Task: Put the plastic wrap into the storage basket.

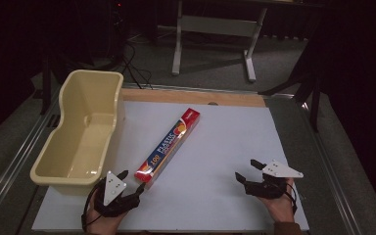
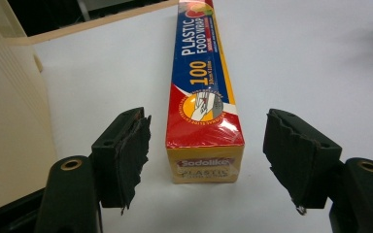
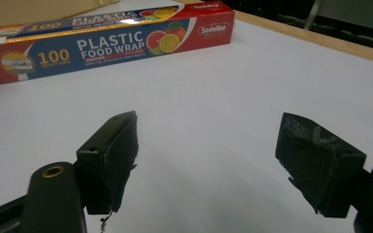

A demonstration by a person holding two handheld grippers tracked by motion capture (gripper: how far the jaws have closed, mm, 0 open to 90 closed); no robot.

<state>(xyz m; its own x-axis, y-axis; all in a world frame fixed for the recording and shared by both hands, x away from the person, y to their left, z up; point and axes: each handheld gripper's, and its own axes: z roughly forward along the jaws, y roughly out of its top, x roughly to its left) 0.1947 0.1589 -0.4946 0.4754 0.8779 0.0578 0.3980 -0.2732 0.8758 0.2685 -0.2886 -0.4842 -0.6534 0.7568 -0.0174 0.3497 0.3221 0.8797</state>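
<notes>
On white table (image 1: 215,147): wrap box (image 1: 168,144) | both grippers apart, empty | room dark

So the thing here is a long, skinny box of plastic food wrap (image 1: 168,145), lying flat on the white table top. It's mostly blue on top with red ends and a yellow edge, a big "100" and "PLASTIC FOOD WRAP" printed along it, plus some citrus fruit art near one end. It sits diagonally, near end pointing toward the lower left, far end up and to the right, closed and undamaged
</notes>
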